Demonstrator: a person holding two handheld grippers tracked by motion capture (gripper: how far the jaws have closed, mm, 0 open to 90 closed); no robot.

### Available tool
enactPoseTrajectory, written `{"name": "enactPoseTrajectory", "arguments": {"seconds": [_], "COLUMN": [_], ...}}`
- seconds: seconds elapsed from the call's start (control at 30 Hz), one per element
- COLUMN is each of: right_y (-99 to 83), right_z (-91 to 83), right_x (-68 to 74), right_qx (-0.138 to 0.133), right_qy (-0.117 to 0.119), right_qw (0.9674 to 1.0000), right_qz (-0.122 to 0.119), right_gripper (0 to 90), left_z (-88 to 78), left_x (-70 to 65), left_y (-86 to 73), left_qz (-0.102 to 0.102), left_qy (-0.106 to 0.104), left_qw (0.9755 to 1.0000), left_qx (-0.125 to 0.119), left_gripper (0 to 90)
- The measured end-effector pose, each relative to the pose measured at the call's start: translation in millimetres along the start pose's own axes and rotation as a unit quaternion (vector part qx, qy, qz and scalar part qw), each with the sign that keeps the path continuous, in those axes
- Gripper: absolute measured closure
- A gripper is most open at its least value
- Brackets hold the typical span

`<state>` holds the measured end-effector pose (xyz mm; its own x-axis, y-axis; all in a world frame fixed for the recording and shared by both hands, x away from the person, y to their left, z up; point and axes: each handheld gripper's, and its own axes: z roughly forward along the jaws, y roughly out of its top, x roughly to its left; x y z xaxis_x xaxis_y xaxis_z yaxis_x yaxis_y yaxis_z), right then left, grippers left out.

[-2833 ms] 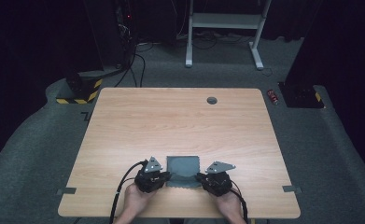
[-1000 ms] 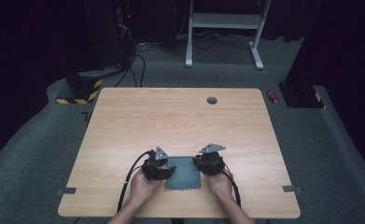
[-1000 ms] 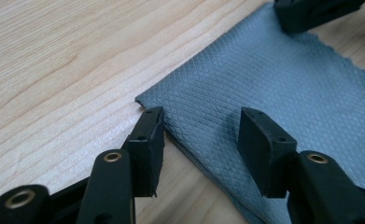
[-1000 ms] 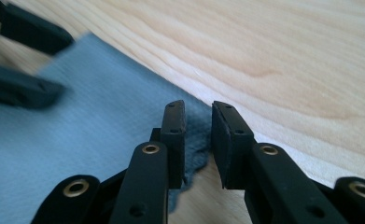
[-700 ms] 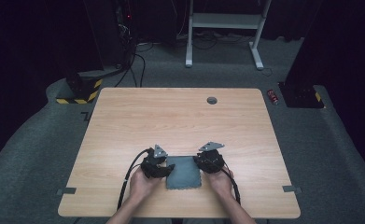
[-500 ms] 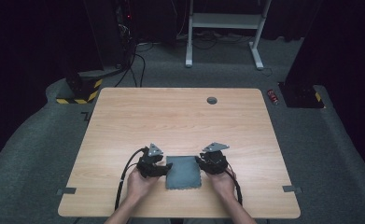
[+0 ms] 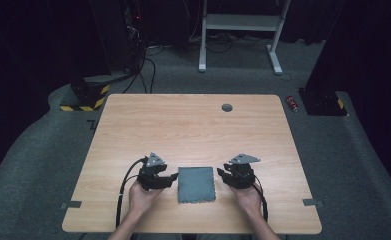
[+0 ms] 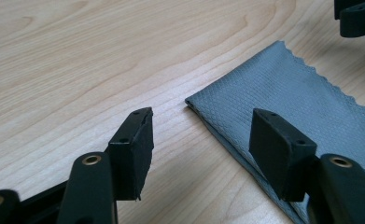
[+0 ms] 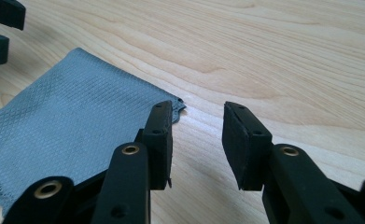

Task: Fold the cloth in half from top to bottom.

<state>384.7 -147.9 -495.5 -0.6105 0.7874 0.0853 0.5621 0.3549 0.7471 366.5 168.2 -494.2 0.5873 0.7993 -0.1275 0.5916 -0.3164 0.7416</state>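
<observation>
Now the folded grey cloth (image 7: 197,184) lies flat (long axis toward the person) between the parted left gripper (image 7: 171,178) and right gripper (image 7: 222,174).

This looks like a lab or recording studio. A bare wooden table (image 7: 193,135) stands on grey carpet (image 7: 38,165) in a dark, black-walled room. At eleven o'clock, cables (image 7: 145,70) trail to equipment (image 7: 85,92) marked with yellow-black hazard tape; at one o'clock stands a white metal stand (image 7: 240,30).
</observation>
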Motion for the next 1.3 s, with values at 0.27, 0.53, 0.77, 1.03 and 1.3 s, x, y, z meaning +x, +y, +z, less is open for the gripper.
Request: {"name": "enactPoseTrajectory", "arguments": {"seconds": [0.27, 0.53, 0.77, 1.03, 1.3], "right_y": [-4.5, -9.5, -11.7, -16.0, -22.5], "right_z": [-11.2, -19.1, -25.1, -32.3, -39.7], "right_x": [-4.1, -8.5, -9.5, -9.3, -11.4], "right_qx": [-0.012, -0.018, -0.023, -0.028, -0.036], "right_qy": [-0.002, -0.007, -0.006, -0.005, -0.007], "right_qw": [0.9999, 0.9997, 0.9996, 0.9995, 0.9991], "right_qz": [0.008, 0.015, 0.014, 0.015, 0.02], "right_gripper": [61.4, 59.9, 59.2, 59.1, 58.9], "left_z": [-10.0, -17.2, -24.2, -34.7, -40.7], "left_x": [4.6, 6.5, 11.5, 11.0, 11.8], "left_y": [-4.2, -9.5, -14.0, -18.0, -22.5], "left_qz": [-0.008, -0.009, -0.017, -0.019, -0.023], "left_qy": [0.003, 0.008, 0.012, 0.015, 0.018], "left_qw": [0.9999, 0.9998, 0.9996, 0.9992, 0.9988], "left_qx": [-0.012, -0.016, -0.021, -0.032, -0.039], "left_gripper": [39.0, 38.0, 37.4, 37.4, 37.3]}}
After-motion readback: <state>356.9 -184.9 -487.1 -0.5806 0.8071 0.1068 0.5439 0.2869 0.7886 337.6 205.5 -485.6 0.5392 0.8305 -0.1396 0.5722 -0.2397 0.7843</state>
